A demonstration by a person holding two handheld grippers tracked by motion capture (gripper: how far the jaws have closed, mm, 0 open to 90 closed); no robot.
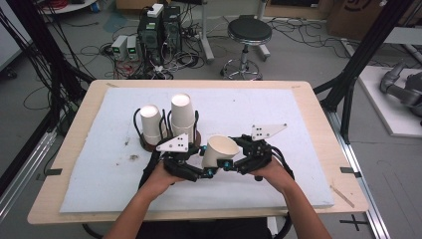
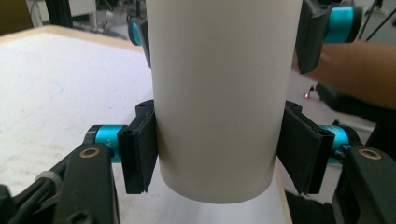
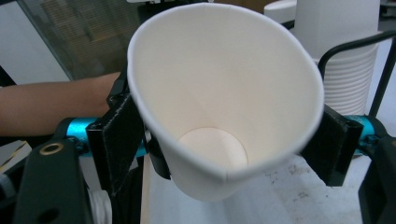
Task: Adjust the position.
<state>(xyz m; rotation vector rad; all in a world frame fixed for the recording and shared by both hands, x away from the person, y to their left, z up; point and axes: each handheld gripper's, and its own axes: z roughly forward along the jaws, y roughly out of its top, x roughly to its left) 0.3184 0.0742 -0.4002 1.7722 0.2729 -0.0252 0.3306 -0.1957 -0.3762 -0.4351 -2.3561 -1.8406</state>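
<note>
Plainly, no brand, label or readable writing shows on the paper cup (image 1: 219, 151), on the two stacks of cups (image 1: 169, 119) behind it, or on either tool; the grey plates on the tools carry only small black dots.

Both hands hold the one paper cup above the near middle of the table, tilted so its mouth faces up and to the right in the high view. The left gripper (image 2: 219, 156) has its pads pressed against the cup's lower wall near the base, clamped on it. The right gripper (image 3: 224, 140) grips the same cup nearer the rim, squeezing the mouth into an oval; in its own view the cup's round bottom shows inside.

Behind the left hand, the stacks stand upside down in a black wire holder (image 1: 142, 130) on a dark round base.

A white foam sheet (image 1: 278, 107) covers most of the pale wooden table (image 1: 308, 88); it has a few brown smudges at the left. Beyond the table lie a grey floor, tangled cables (image 1: 89, 50), computer boxes (image 1: 159, 30) and a black round stool (image 1: 249, 32). Black frame posts stand at both sides.
</note>
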